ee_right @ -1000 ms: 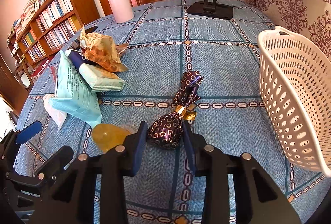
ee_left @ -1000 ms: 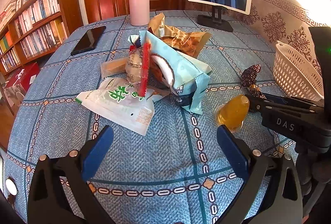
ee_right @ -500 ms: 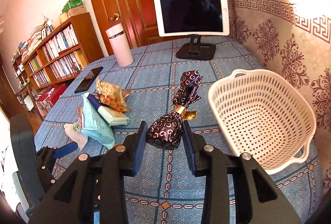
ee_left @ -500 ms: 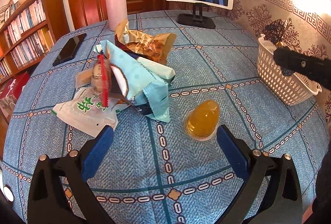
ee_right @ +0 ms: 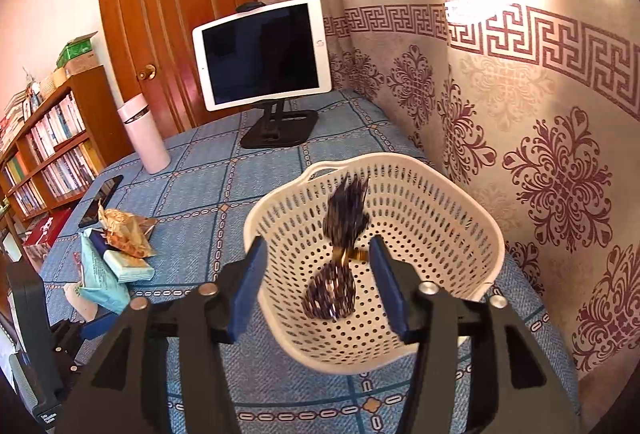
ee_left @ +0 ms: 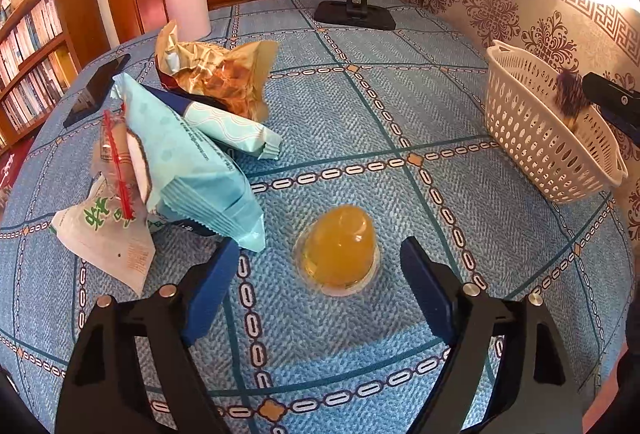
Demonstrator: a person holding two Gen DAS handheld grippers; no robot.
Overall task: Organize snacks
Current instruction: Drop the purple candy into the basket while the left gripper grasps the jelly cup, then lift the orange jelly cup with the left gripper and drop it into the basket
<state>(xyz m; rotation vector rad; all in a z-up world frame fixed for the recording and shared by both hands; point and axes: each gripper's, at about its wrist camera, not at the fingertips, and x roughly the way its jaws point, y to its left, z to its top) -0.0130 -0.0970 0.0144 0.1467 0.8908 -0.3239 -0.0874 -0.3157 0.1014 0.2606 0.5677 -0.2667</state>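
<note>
Both grippers stand with their jaws apart. The right gripper [ee_right: 316, 284], above the white perforated basket [ee_right: 456, 201], has just been opening its jaws and grips nothing now — the purple foil-wrapped chocolate [ee_right: 334, 282] is a blur between the pads, touching neither, dropping into the basket. The left gripper [ee_left: 316, 286] has just been narrowing its jaws, but they are wide yet and empty, set on either side of the orange jelly cup [ee_left: 338, 248] that sits on the blue tablecloth [ee_left: 440, 105]; the pads do not touch it.

By my reckoning the job is barely begun — that chocolate looks to be the first snack in, since the basket shows nothing else. Left on the cloth are the jelly cup, the light-blue snack packets [ee_left: 188, 161], the crumpled golden wrapper [ee_left: 224, 73], the white packet with green print [ee_left: 108, 234] and a small red-striped sachet [ee_left: 116, 161] leaning in the heap. The jelly cup seems next.
</note>
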